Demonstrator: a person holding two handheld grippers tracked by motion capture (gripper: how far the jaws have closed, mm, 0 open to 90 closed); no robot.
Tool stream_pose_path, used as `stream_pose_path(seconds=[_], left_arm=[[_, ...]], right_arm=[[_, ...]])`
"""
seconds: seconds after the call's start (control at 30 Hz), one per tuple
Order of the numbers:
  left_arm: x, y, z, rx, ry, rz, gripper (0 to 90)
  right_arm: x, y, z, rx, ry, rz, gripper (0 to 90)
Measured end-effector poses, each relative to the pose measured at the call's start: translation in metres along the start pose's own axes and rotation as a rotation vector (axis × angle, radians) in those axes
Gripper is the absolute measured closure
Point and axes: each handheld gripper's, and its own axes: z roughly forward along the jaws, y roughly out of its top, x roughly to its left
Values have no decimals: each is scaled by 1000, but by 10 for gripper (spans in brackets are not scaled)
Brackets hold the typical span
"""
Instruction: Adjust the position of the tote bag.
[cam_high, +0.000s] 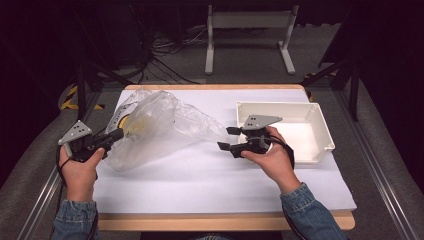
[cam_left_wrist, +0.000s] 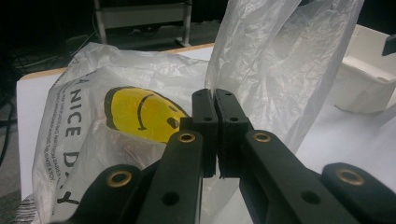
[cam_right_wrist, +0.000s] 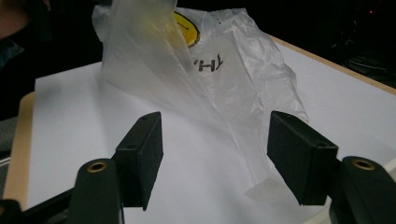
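So the left gripper (cam_high: 116, 134) is pinched tight on the plastic bag (cam_high: 155, 125), while the right gripper (cam_high: 229, 138) sits open, bag's tail between its jaws, untouched.

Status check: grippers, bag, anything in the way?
Left gripper shut on plastic bag. Right gripper open, bag's tail between jaws, unpinched. White bin beside, not blocking.

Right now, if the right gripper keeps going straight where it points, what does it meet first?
Probably the clear plastic bag: its thin tail end lies on the white table sheet between the open fingers of the right gripper, though depth is hard to judge.
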Motion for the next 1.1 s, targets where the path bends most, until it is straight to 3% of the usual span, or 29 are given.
stream_pose_path(seconds=[0.03,0.13,0.37,0.77,0.9,1.0,1.1], left_arm=[[0,0,0,-1,0,-1,881],[1,-1,0,2,-4,-5,883],[-1,-1,-3,5,-11,1,885],[-13,-8,-9,37,-31,39,887],[-13,-9,-14,35,-34,33,887],[-13,-10,-16,36,-38,28,885],[-13,-11,-17,39,-42,30,882]], right_arm=[[0,0,0,0,0,0,362],[-5,6,13,77,-46,-51,344],[-12,14,33,179,-82,-72,348],[-18,20,63,352,-101,-111,438],[-19,19,70,422,-95,-114,560],[-19,18,74,470,-96,-129,708],[-18,18,74,503,-82,-112,861]])
